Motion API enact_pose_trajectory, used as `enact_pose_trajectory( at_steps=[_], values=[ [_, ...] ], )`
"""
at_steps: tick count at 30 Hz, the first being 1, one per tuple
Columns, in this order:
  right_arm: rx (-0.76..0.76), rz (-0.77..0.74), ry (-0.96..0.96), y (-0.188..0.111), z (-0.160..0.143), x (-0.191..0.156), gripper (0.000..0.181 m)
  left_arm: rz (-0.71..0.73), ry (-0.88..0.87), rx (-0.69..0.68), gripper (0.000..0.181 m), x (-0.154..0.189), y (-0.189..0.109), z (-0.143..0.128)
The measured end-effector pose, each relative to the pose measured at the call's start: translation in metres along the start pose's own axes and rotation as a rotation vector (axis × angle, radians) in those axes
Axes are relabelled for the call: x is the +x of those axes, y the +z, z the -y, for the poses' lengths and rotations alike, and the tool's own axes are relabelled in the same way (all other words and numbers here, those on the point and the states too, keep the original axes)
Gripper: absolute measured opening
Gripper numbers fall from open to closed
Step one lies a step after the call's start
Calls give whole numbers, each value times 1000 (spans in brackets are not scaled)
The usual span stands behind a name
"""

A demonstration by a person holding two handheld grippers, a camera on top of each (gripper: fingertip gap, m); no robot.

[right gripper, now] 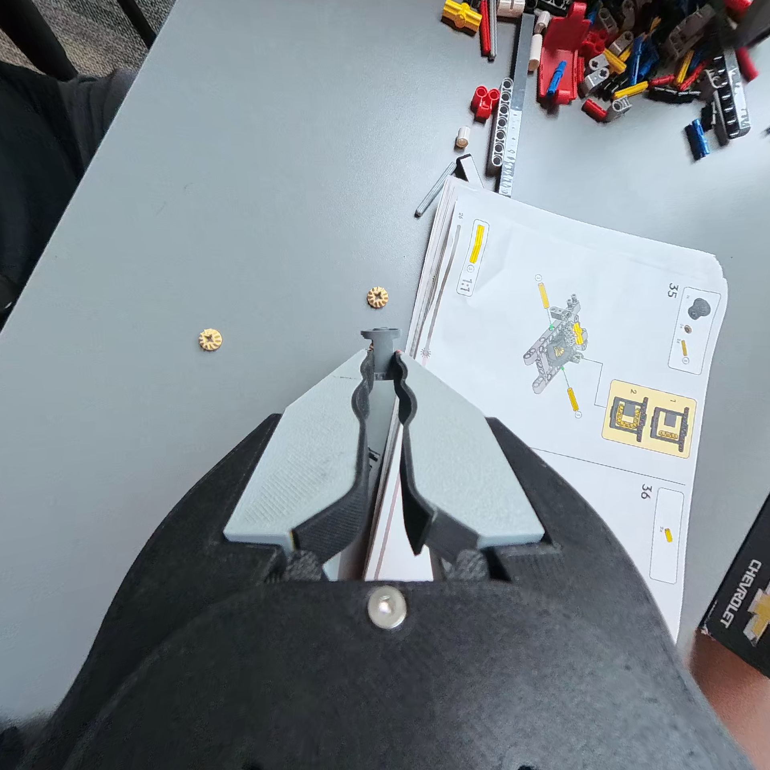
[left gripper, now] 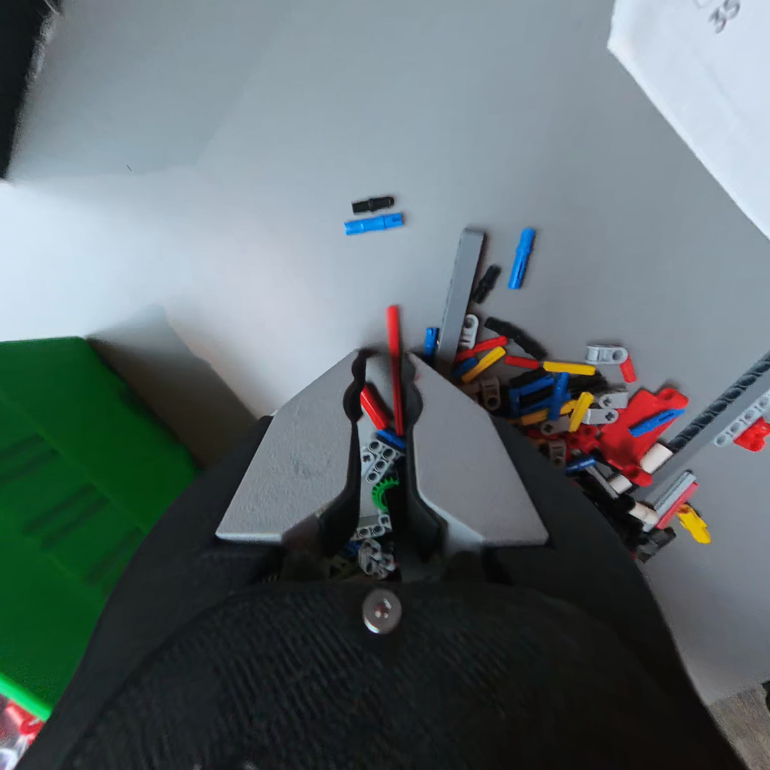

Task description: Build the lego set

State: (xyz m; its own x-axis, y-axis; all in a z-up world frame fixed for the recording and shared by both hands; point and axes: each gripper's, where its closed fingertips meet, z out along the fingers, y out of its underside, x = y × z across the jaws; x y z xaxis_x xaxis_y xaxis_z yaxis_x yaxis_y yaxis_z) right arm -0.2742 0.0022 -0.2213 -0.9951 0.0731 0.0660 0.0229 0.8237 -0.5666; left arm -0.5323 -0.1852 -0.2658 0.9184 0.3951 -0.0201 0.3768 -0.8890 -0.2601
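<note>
Grey table [right gripper: 258, 175] fills both views, smooth and plain; dark carpet shows past its far left corner in the right wrist view.

Nearest in the left wrist view, the left tongs [left gripper: 389, 362] are nearly together over the pile; a thin red stick [left gripper: 394, 354] runs up through the small gap and pokes out past the tips; I cannot tell for sure if the tongs pinch it or if it just lies on the table below. A short red peg [left gripper: 373, 406] and a green gear [left gripper: 382, 493] show in the gap lower down. To the left lies a big green box [left gripper: 71, 450]. To the right, the pile of pieces [left gripper: 575, 408] spreads out in red, yellow, blue, black and grey. Farther off, a black pin [left gripper: 372, 204] and a blue pin [left gripper: 373, 224] lie side by side, apart from the pile; a white paper [left gripper: 708, 104] sits in the far right corner.

Nearest in the right wrist view, the right tongs [right gripper: 381, 362] are clamped on a small grey piece [right gripper: 381, 346] that sticks up past the tips. Just to the right lies the open booklet [right gripper: 562, 354], with a black box [right gripper: 746, 604] at its near right side. Two tan gears [right gripper: 210, 339] [right gripper: 378, 297] lie flat on the table to the left, well apart. A thin grey rod [right gripper: 435, 189] rests by the far corner of the booklet. Farthest away, a long grey beam [right gripper: 504, 121] and the same pile sit at the top right.
</note>
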Motion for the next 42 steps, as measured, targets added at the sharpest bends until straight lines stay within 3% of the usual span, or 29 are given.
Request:
enact_pose_trajectory(
  at_steps=[9, 14, 16, 18, 23, 25, 29, 42],
  values=[
    [-3, -5, 7, -2, -5, 4, 6, 84, 61, -5, 2, -5, -2, 3],
    [14, -7, 7, -7, -5, 4, 6, 132, 122, 124, 2, 21, -44, 23],
    [11, 2, -3, -8, -6, 1, 6, 70, 167, 201, 1, 65, -64, 34],
    [12, 16, -27, -10, -5, -4, 6, -36, 246, 267, 1, 129, -76, 39],
    [-24, 94, -85, -12, -9, -30, 6, -283, 463, 216, 1, 294, -50, 6],
    [-39, 129, -98, -10, -13, -40, 6, -337, 515, 192, 1, 336, -34, -5],
    [-86, 179, -131, -4, -21, -56, 6, -403, 554, 218, 1, 381, -15, -9],
    [-157, 203, -176, 13, -17, -69, 6, -469, 445, 281, 4, 379, -10, -7]
  ],
)
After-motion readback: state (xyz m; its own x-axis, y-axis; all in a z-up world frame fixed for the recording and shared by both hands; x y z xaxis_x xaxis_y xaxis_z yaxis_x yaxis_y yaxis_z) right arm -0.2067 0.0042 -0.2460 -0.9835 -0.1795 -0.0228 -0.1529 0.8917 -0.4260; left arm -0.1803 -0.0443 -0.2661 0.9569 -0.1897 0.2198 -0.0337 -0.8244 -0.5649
